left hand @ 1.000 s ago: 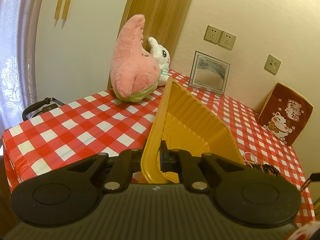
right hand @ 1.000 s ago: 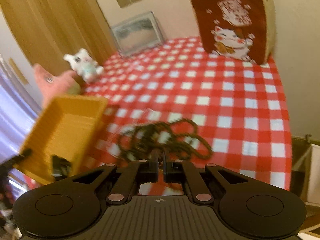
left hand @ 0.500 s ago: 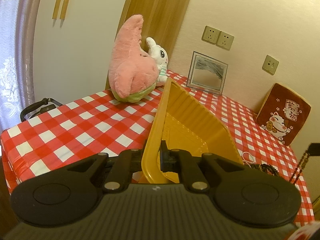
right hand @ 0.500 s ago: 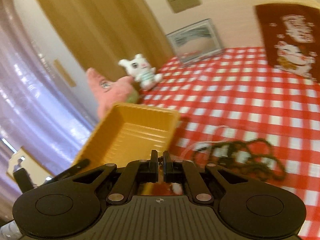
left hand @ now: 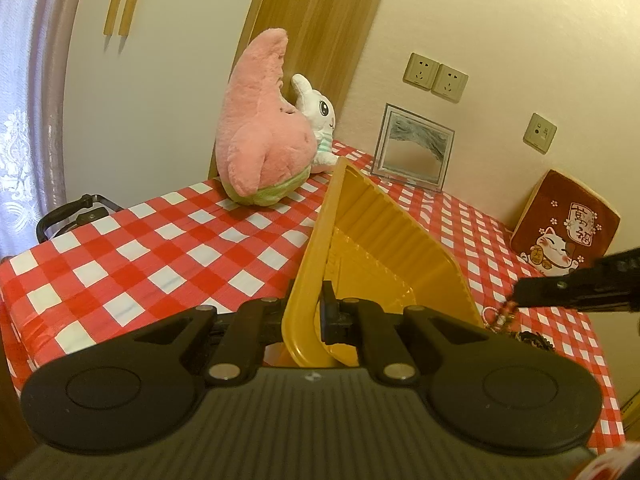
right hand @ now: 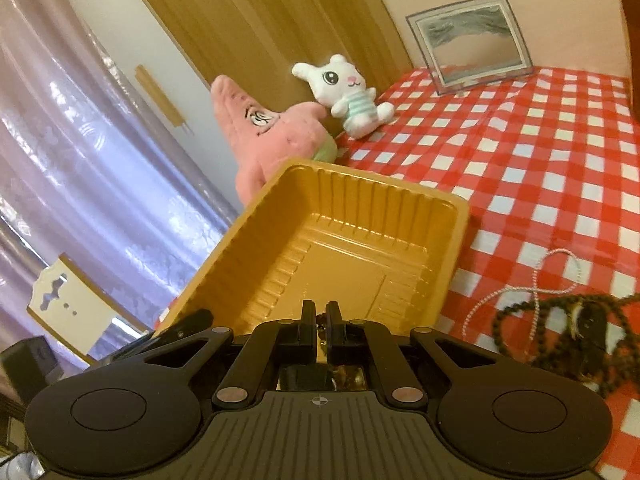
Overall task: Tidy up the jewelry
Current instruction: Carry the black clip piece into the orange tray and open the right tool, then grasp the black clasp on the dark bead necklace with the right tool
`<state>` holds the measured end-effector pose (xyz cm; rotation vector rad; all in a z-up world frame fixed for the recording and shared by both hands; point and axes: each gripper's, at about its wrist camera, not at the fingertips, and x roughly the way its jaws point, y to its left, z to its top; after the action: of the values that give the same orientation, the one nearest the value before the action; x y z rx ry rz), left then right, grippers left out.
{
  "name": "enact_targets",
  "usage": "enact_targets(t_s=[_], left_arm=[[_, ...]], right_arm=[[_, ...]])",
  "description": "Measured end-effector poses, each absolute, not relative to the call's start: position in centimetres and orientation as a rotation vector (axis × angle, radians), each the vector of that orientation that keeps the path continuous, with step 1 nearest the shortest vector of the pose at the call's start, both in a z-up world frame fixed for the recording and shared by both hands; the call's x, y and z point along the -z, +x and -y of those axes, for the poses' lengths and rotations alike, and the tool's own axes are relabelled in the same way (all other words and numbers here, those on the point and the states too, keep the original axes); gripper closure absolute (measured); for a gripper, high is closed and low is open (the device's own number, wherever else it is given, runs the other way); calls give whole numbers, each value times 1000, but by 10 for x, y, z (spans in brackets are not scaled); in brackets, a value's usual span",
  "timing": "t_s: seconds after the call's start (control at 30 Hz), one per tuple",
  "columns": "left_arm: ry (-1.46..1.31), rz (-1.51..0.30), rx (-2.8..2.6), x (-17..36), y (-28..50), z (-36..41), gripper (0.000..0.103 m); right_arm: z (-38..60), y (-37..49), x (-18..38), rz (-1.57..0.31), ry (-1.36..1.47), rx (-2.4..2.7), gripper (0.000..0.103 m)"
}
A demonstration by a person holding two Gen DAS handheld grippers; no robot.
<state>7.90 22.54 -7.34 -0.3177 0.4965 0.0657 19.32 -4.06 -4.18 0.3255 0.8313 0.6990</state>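
Left wrist view. The left gripper (left hand: 307,318) is recorded at lower centre, closed on the near rim of a yellow tray (left hand: 384,240). The tray is held tilted, its ribbed inside turned toward the right of the frame. A tabletop (left hand: 120,256) covered in red-and-white check fills the middle band. A pink star plush (left hand: 260,136) is placed at upper centre, with a white rabbit plush (left hand: 318,124) just beside it on the right. A framed picture (left hand: 414,152) is leaned against the wall right of centre, and a dark red cat cushion (left hand: 564,224) is set at the right edge. The right gripper (left hand: 520,300) is entered from the right edge; a strand of beads (left hand: 505,314) is seen hanging below its tip, just beside the tray's right corner.

Right wrist view. The right gripper (right hand: 319,326) is recorded at lower centre, its jaws closed on a thin beaded strand; small beads (right hand: 320,318) are seen between the pads. The yellow tray (right hand: 320,240) is shown directly ahead at centre, tilted, its open side facing the camera. A dark bead necklace (right hand: 560,332) and a pale bead chain (right hand: 536,280) are laid in a loose heap on the tabletop (right hand: 520,152) at lower right, apart from the tray. The two plush toys are seen beyond the tray at upper centre.
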Motion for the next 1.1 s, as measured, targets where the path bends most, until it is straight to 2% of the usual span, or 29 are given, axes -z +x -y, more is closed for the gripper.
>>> enact_targets(t_s=[0.2, 0.3, 0.47, 0.67, 1.1], left_arm=[[-322, -497, -65, 73, 81, -226, 96], [-320, -496, -61, 73, 82, -226, 96], [-322, -496, -58, 72, 84, -228, 95], [-323, -502, -62, 73, 84, -229, 95], [-317, -510, -64, 73, 86, -231, 96]], right_arm=[[35, 207, 43, -808, 328, -652, 98], [38, 206, 43, -809, 310, -635, 94], [54, 193, 49, -828, 300, -603, 71], [86, 165, 71, -897, 272, -522, 67], [164, 132, 97, -978, 299, -280, 65]])
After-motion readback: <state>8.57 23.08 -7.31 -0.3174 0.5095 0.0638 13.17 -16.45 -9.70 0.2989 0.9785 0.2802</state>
